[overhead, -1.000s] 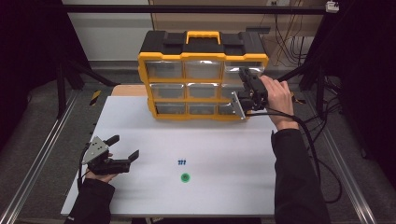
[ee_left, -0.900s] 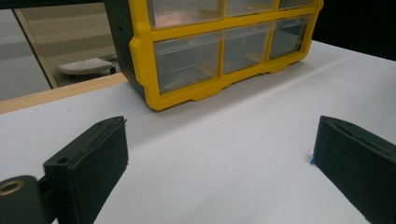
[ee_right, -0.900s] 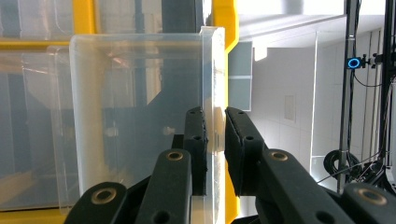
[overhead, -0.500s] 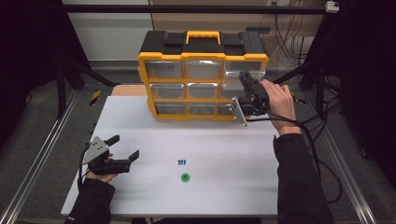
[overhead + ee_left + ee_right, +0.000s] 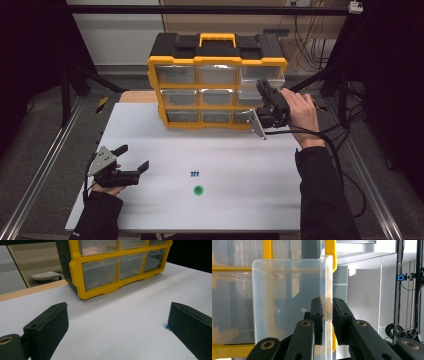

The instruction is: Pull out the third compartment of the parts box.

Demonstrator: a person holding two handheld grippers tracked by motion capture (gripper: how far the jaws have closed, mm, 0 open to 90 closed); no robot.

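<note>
Drawer (image 5: 289, 302) at cabinet's (image 5: 217, 50) right column pinched by wall in right gripper (image 5: 265, 100) jaws. Left gripper (image 5: 131, 161) jaws wide, idle on surface (image 5: 240, 150). Risk: thin wall slipped from pads, drawer pulled out, dropped.

Bright table, dark surroundings, soft, slightly blurry

A lab or test workshop. A white table (image 5: 240, 150) stands inside a frame of metal rails (image 5: 45, 165) with black stands and black curtains at the sides. Bundled cables (image 5: 305, 30) hang by the back wall. A yellow and black parts cabinet (image 5: 217, 80) with clear drawers sits on the table.
</note>
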